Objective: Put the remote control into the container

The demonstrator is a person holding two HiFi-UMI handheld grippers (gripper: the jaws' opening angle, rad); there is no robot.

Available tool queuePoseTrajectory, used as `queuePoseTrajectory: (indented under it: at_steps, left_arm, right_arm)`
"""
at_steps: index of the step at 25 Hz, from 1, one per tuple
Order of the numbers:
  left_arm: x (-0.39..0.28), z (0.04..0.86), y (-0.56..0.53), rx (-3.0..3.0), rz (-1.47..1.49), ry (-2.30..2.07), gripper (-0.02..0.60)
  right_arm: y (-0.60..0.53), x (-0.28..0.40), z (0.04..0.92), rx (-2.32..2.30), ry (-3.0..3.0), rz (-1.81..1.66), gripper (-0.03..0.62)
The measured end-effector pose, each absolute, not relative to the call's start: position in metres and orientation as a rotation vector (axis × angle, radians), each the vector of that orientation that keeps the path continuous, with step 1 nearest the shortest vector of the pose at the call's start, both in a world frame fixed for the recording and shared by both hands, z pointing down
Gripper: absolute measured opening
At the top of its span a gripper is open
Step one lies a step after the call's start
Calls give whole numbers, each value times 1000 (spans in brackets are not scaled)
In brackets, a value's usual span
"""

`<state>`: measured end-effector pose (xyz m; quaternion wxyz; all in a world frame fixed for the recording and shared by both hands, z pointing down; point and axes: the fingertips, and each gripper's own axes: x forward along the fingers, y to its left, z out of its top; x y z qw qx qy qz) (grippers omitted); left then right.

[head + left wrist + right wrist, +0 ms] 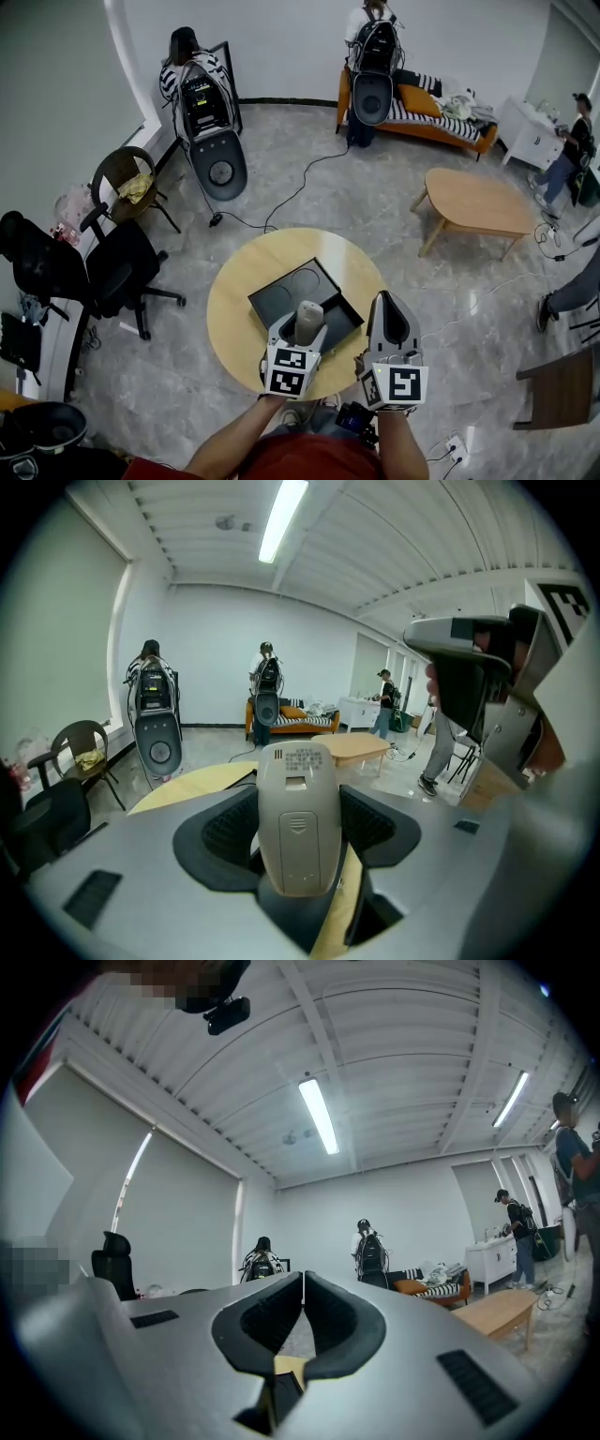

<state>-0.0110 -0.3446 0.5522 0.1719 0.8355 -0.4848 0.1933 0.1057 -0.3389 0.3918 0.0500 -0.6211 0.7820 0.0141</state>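
A beige remote control (308, 322) (297, 817) stands upright, back side toward the camera, clamped between the jaws of my left gripper (305, 330) (298, 829). It hangs above the near edge of a black open container (281, 298) that lies on the round wooden table (234, 300). My right gripper (391, 322) (303, 1309) is held beside the left one, to the right of the container, its jaws pressed together with nothing between them. The container is hidden in both gripper views.
A black office chair (117, 262) stands left of the table, with a brown chair (127, 178) behind it. A low wooden coffee table (478, 202) sits at the right. Two people with backpack rigs (202, 94) (373, 56) stand near the far wall, by an orange sofa (441, 117). Cables cross the floor.
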Motion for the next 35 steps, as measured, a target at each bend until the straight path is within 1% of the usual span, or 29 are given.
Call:
queuePoseTrajectory:
  at_steps: [21,35]
  left_arm:
    - [-10,671,-347,2267,934,-1202,275]
    - [-12,720,-344,2190,1100,-1079,275]
  right_arm:
    - [-341,103,394,-1882,2394,46,23]
    - [-336,108,397,-1908,2396,34,23]
